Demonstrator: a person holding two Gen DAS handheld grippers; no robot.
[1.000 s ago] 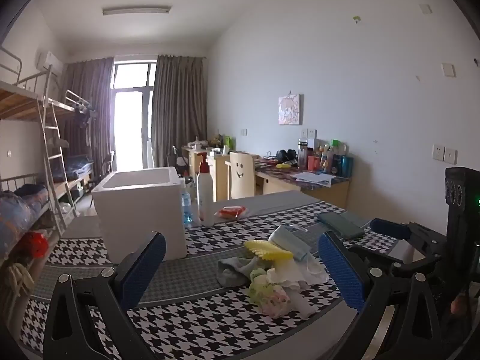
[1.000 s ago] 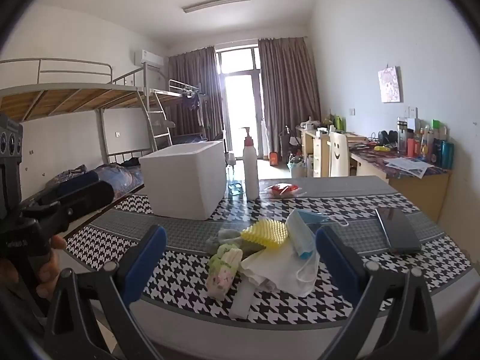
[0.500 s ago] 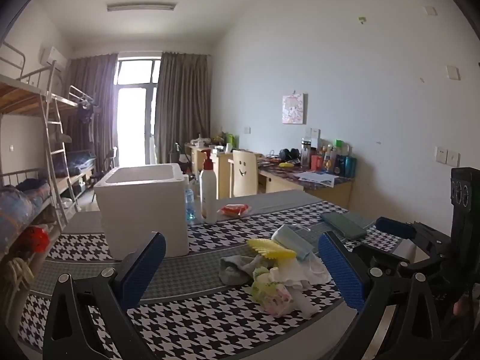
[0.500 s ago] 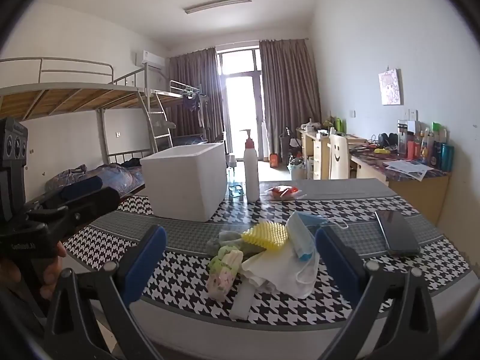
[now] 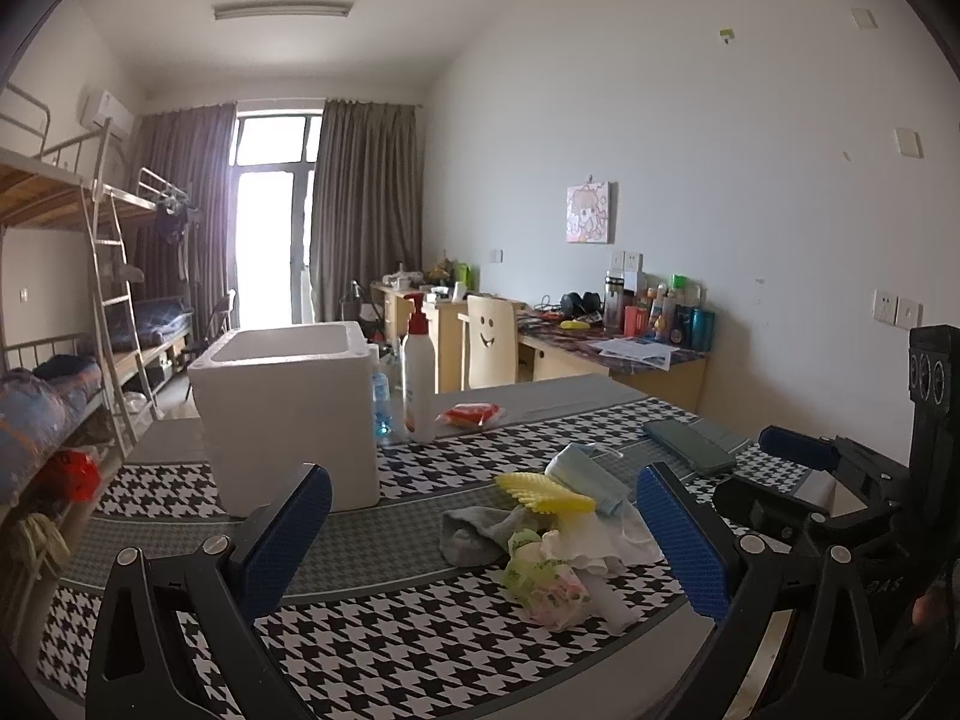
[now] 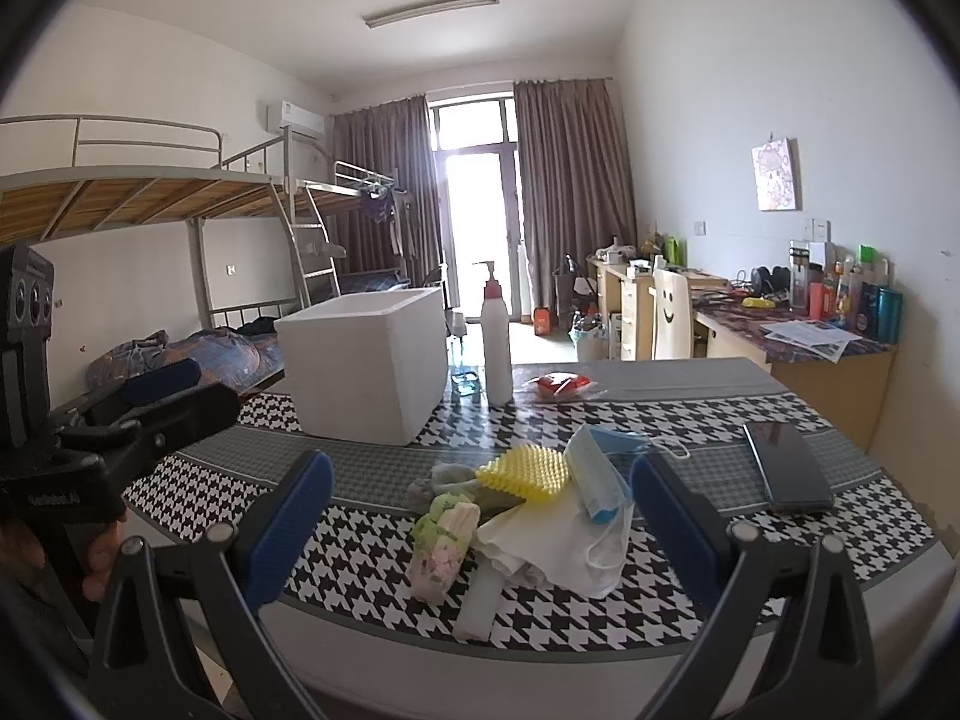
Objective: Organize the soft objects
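Note:
A heap of soft things lies on the houndstooth tablecloth point(image 5: 372, 648): a yellow ribbed sponge point(image 5: 543, 492), a blue face mask point(image 5: 585, 471), a grey sock point(image 5: 474, 531), a floral tissue pack point(image 5: 546, 582) and a white cloth point(image 5: 606, 546). The right wrist view shows the same sponge point(image 6: 525, 471), mask point(image 6: 594, 474), sock point(image 6: 447, 480), tissue pack point(image 6: 444, 540) and cloth point(image 6: 552, 540). My left gripper point(image 5: 483, 480) hangs open just short of the heap, holding nothing. My right gripper point(image 6: 480, 462) is open too, level with the heap's near side.
An open white foam box point(image 5: 288, 408) stands behind and left of the heap. A pump bottle point(image 5: 418, 378) and a red packet point(image 5: 471, 414) sit beside it. A dark phone point(image 6: 786, 465) lies at the right. Bunk beds line the left wall and desks the right.
The left wrist view has drifted a little, so the box and heap sit further right in it. The right wrist view is nearly the same. Both grippers stay open.

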